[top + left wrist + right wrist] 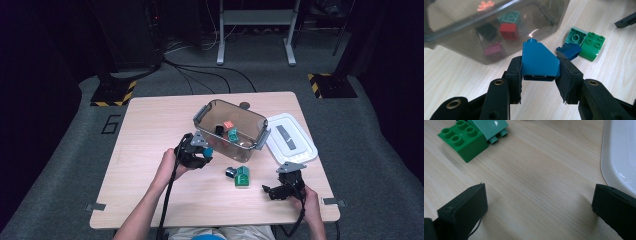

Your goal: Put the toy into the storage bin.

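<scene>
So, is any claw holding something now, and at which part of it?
The left claw holds a blue sloped brick, its pads pressing the two opposite side faces near the brick's base. The right claw is open and holds nothing.

The blue block point(539, 62) is glossy smooth plastic. The counter point(544, 170) shows matt pale wood grain. The bin point(461, 47) looks like clear smoky plastic; the white lid point(621, 152) is shiny, probably plastic.

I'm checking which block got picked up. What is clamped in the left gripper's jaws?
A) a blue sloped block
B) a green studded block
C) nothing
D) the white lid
A: in the left gripper view, the left gripper has both jaws pressed against the sides of the blue sloped block.
</scene>
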